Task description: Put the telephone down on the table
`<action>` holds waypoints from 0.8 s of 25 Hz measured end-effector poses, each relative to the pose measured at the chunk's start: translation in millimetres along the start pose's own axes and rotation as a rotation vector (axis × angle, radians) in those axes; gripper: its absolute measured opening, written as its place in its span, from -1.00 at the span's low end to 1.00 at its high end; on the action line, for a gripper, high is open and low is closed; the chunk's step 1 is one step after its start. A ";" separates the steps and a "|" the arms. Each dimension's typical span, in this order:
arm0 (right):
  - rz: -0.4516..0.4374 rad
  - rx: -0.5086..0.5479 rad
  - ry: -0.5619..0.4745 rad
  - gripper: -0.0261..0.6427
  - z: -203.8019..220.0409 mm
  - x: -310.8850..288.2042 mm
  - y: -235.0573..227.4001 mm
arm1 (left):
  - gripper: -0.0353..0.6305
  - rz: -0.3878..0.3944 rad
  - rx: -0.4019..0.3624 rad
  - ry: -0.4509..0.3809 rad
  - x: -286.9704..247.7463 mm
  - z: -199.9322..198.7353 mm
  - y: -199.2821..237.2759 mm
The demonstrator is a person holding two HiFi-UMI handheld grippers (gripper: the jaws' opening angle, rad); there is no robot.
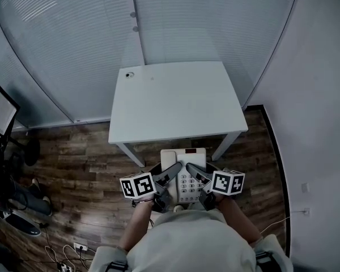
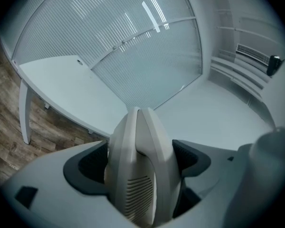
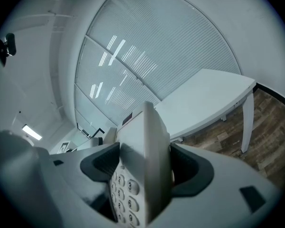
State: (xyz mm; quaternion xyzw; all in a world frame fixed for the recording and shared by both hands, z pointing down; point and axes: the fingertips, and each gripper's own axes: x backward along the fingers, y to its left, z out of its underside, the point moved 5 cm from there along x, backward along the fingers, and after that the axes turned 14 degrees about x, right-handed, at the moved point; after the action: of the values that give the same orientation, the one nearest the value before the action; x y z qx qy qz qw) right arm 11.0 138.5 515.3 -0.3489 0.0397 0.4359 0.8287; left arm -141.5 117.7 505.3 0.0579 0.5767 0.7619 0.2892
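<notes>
A white desk telephone [image 1: 185, 174] with a keypad is held in the air between both grippers, just short of the white table's [image 1: 175, 103] near edge and over the wooden floor. My left gripper [image 1: 165, 181] is shut on its left side, where the handset [image 2: 140, 167] fills the gap between the dark pads. My right gripper [image 1: 199, 179] is shut on the right edge of the phone's body [image 3: 142, 175], with the number keys [image 3: 125, 194] showing beside the jaw. Both marker cubes sit close to my chest.
The table top is bare apart from a small round grommet [image 1: 128, 75] at its far left corner. Frosted glass walls [image 1: 73, 44] stand behind it. A monitor [image 1: 0, 113], chair parts and floor cables [image 1: 62, 254] lie to the left.
</notes>
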 end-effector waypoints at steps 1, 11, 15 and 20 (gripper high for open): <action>0.002 0.002 0.002 0.09 0.3 0.3 0.7 | 0.32 0.001 0.003 -0.002 0.7 0.5 0.4; -0.014 0.025 0.009 0.09 -10.4 -13.3 -11.5 | 0.32 0.006 0.004 -0.031 -11.3 -11.1 6.0; -0.028 0.025 0.032 0.09 -42.5 -42.3 -39.5 | 0.32 -0.006 0.021 -0.046 -44.4 -45.9 12.2; -0.054 0.037 0.045 0.09 -68.8 -61.2 -61.0 | 0.32 -0.013 0.027 -0.073 -69.4 -69.2 12.7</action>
State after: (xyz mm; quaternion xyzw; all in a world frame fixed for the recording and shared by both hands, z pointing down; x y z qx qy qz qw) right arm 35.4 30.8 519.3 -0.3440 0.0568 0.4045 0.8454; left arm -118.1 21.9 511.1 0.0858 0.5762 0.7495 0.3145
